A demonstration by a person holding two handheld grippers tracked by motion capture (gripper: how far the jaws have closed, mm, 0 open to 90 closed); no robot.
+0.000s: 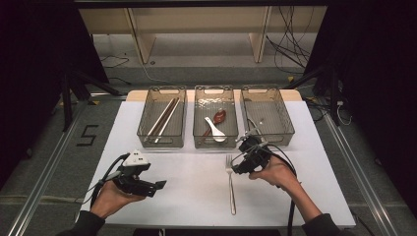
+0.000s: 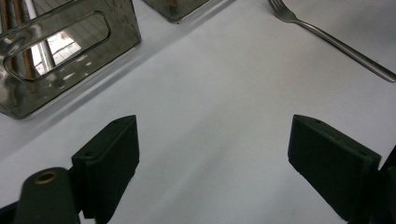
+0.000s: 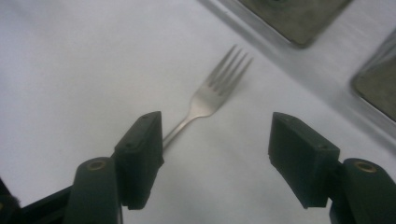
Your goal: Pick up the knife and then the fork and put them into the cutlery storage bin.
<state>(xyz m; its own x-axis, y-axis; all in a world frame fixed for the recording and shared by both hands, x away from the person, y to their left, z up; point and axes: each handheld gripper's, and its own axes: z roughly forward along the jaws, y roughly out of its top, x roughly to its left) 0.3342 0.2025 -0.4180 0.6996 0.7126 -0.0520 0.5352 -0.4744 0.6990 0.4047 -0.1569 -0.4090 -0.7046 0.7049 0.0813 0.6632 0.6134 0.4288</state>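
A metal fork (image 1: 230, 184) lies on the white table top (image 1: 187, 196), tines toward the bins. My right gripper (image 1: 239, 168) hovers just right of the fork's tines, jaws open and empty. In the right gripper view the fork (image 3: 219, 88) lies ahead, its handle running behind the left pad of my right gripper (image 3: 217, 144). My left gripper (image 1: 160, 186) rests low at the front left, open, pointing right. The left gripper view has my left gripper (image 2: 212, 149) open over bare table, with the fork (image 2: 327, 39) far off at the upper right.
Three clear bins stand in a row at the back. The left bin (image 1: 167, 89) holds chopsticks (image 1: 164, 118). The middle bin (image 1: 213, 89) holds a red spoon (image 1: 219, 116) and a white spoon (image 1: 215, 132). The right bin (image 1: 268, 118) looks empty.
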